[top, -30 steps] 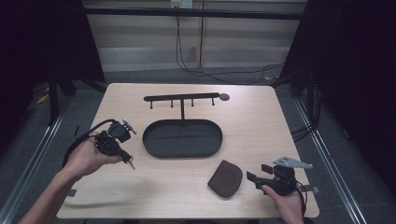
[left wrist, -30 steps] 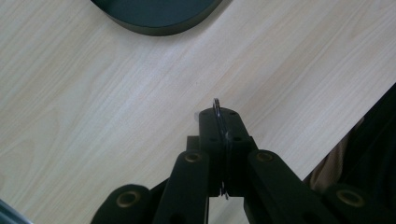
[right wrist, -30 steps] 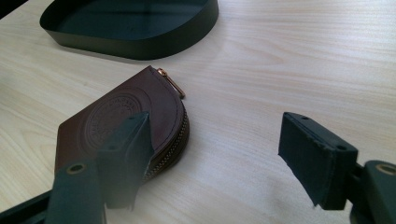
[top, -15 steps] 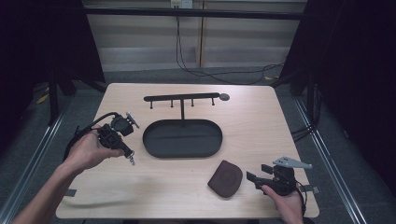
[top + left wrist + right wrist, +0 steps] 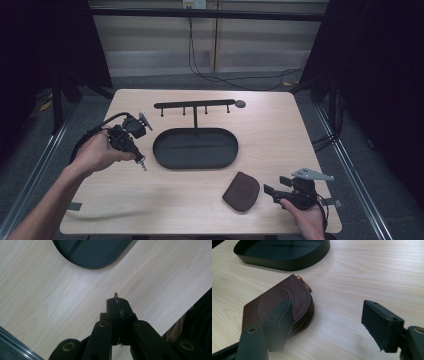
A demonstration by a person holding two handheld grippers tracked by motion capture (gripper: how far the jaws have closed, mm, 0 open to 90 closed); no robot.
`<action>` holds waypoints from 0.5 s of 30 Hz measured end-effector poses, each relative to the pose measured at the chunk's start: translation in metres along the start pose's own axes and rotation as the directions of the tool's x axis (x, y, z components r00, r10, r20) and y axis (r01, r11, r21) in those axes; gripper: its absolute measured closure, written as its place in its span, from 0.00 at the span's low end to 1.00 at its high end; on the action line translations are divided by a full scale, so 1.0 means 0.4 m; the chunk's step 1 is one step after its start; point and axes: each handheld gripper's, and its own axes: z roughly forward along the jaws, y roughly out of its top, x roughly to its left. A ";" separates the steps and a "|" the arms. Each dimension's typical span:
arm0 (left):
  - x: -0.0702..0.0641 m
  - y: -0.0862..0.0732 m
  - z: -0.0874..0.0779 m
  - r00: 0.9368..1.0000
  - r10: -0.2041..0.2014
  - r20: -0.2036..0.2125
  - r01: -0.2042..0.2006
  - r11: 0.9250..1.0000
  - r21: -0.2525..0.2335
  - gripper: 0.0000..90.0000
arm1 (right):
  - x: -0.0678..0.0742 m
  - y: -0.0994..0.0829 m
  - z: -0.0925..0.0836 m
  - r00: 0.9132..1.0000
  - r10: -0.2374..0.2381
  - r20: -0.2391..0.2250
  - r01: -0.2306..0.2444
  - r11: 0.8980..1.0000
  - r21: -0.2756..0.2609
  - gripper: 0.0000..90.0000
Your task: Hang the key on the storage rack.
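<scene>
The left hand (image 5: 97,152) holds its claw (image 5: 142,162) above the worktop (image 5: 280,135), left of the black oval tray (image 5: 195,148), the jaws angled down toward the person's side. Those jaws are pressed together on a thin metal ring (image 5: 116,297), possibly a key ring, whose edge pokes out past the tips. The right hand (image 5: 306,217) rests low at the worktop's near right corner, its claw (image 5: 269,190) level and spread wide, empty, one jaw just beside a brown zip coin pouch (image 5: 280,303).

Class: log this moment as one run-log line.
left gripper: shut on key ring | right gripper: open beside coin pouch | tray: empty
</scene>
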 end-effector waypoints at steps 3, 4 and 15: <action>0.003 0.005 -0.005 1.000 -0.001 0.004 0.001 1.000 0.002 0.99 | 0.000 0.000 0.000 1.000 0.001 0.000 -0.001 1.000 0.001 0.28; 0.006 0.007 -0.010 1.000 0.002 0.005 -0.002 1.000 -0.005 0.99 | 0.000 0.000 0.000 1.000 0.002 0.000 -0.002 1.000 0.002 0.28; 0.013 0.048 -0.051 1.000 0.013 0.000 -0.013 1.000 -0.018 0.99 | -0.001 0.000 0.000 1.000 0.007 0.000 -0.007 1.000 0.001 0.28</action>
